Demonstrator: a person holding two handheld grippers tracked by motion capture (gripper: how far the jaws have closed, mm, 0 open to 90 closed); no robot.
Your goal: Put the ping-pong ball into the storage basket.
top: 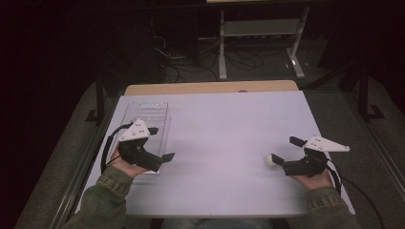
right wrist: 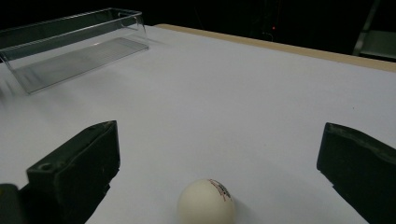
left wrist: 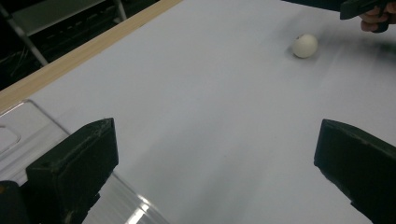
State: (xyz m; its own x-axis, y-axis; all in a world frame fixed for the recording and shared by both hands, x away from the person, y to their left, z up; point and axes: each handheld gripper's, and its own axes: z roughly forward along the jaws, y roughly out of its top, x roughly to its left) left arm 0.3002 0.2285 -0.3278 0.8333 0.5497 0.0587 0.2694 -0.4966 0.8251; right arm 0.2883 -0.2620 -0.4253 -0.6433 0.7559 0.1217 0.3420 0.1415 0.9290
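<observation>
High view: a white table with a bare wooden strip along its far edge carries a clear tray at its left and a small white ball near its right. The left gripper is held over the near end of the tray, its black jaws spread apart and pointing right, nothing between them. The right gripper sits at the right of the table, pointing left; its jaws are also apart, and the ball lies just beside the tip of the nearer jaw (touching or not, I cannot tell). Each gripper has a grey three-cornered plate on top and a cable trailing back. Green sleeves come in from the near edge. Beyond the table are a dark floor, cables and a metal stand.

Left gripper view: the two jaws stand wide apart at the bottom corners, released, with bare table between them. A piece of the tray lies under and beside the left-hand jaw. The ball rests far across the table, and the right gripper with part of a hand shows just beyond it.

Right gripper view: the jaws are wide apart and hold nothing. The ball sits on the table between them, close to the camera, with small red and dark print on top. The tray stands well away at upper left, with low clear walls.
</observation>
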